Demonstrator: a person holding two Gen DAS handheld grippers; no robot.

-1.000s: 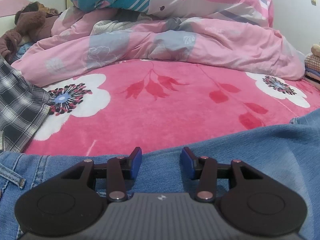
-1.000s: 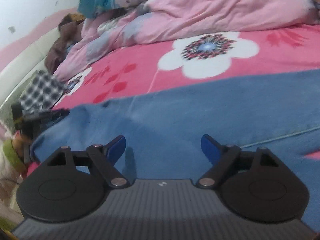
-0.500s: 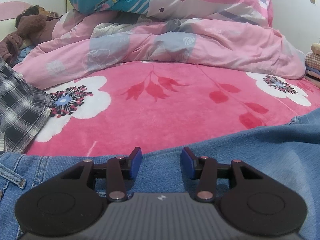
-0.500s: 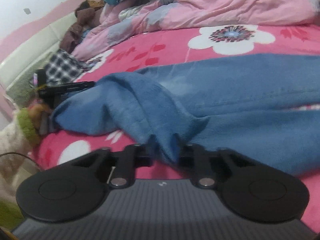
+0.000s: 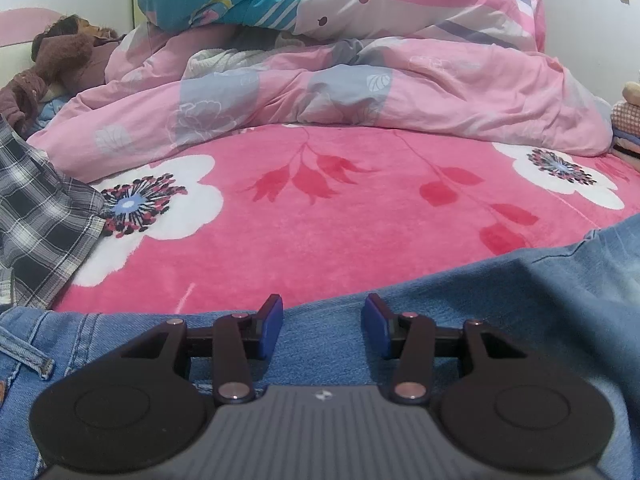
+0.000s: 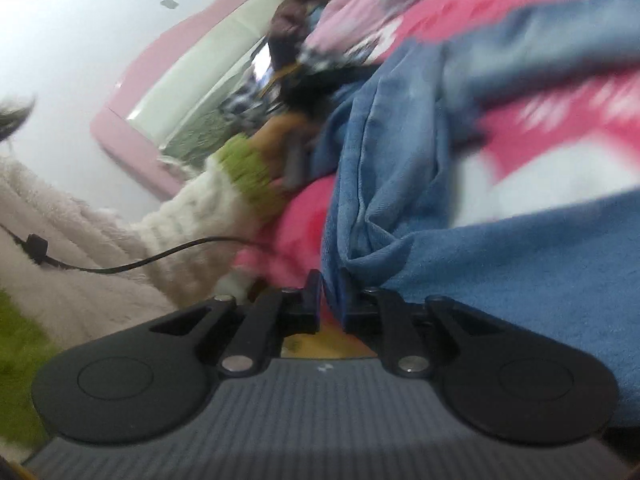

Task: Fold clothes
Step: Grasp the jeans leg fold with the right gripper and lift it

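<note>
Blue jeans lie across the near edge of a pink flowered blanket. My left gripper rests open on the denim near the waistband, with nothing pinched between its blue pads. In the blurred right wrist view my right gripper pinches a fold of the jeans between its pads. Its jaws are opening a little, and the cloth is still between them. The pulled fabric bunches in creases just beyond the fingers. A person's hand in a green-cuffed white sleeve holds the other gripper at the far end of the jeans.
A plaid shirt lies at the left of the bed. A heaped pink duvet and a brown plush toy fill the back. A black cable hangs over the sleeve. A pink headboard stands behind.
My right gripper went from wide open to pinching a fold of the jeans, then swung left with the cloth. The left gripper stayed put.
</note>
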